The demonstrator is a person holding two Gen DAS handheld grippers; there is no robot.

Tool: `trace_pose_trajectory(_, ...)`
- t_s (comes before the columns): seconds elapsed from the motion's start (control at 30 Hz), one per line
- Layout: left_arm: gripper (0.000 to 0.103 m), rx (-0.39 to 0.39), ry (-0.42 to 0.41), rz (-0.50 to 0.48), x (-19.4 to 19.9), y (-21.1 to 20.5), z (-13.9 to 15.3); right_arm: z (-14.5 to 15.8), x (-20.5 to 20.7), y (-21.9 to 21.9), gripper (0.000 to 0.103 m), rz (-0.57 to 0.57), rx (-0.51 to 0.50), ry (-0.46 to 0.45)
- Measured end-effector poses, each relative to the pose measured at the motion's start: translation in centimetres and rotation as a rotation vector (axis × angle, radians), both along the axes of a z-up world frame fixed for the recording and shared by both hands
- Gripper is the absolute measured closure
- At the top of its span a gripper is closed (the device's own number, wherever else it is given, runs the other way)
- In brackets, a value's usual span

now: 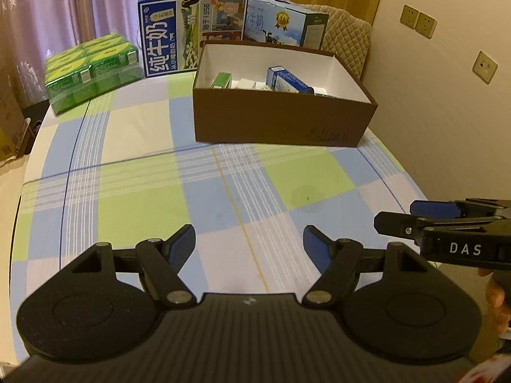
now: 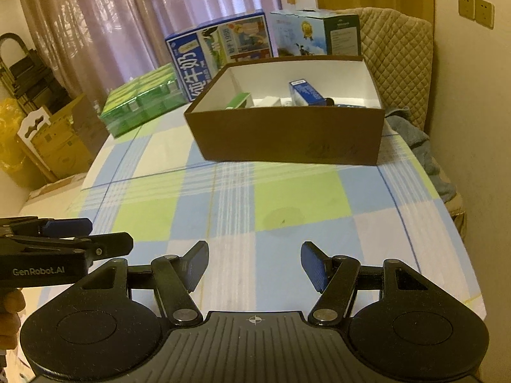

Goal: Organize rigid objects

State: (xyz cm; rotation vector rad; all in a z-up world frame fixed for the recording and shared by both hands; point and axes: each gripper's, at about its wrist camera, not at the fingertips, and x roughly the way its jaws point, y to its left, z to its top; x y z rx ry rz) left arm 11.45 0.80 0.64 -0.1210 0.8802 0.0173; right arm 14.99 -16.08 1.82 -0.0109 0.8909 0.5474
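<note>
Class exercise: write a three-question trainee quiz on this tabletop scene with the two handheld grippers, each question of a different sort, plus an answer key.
1. True or false: the left gripper holds a small carton.
2. Which is nearest the curtain? A) brown box B) green pack C) right gripper
3. Fill in: the blue carton lies inside the ____ box.

Key: 1 false, both grippers are open and empty; 2 B; 3 brown.
</note>
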Motion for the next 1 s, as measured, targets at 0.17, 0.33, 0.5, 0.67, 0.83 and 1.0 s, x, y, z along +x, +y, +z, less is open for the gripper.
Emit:
trace_pose_trajectory(0.17, 0.032, -0.005, 0.010, -0.001, -1.4, 0.5, -0.3, -0.4, -1.4, 0.4, 0.042, 0.002, -0.004, 0.010)
trace_pose_trajectory(0.33, 0.032, -0.007, 0.015, 0.002, -2.4, 0.7, -0.6, -0.6, -2.6, 1.0, 0.042, 0.008, -0.007, 0.014)
trace_pose_trajectory(0.5, 0.032, -0.008, 0.012, 0.006, -3.1, 1.0, -0.5, -0.7, -3.5, 1.2, 0.042, 0.011, -0.008, 0.013)
trace_pose_trajectory(0.67, 0.032, -0.008, 0.008, 0.005, -3.3, 1.2, -0.5, -0.7, -3.7, 1.4, 0.042, 0.012, -0.010, 0.016)
trace_pose_trajectory(0.83, 0.032, -0.010, 0.011, 0.010, -3.4, 1.4, -0.6, -0.8, -3.7, 1.6, 0.042, 0.015, -0.017, 0.022)
trace_pose_trajectory(1.0, 0.032, -0.010, 0.011, 0.015, -3.4, 1.5, -0.7, -0.9, -3.5, 1.9, 0.042, 0.021, -0.019, 0.023)
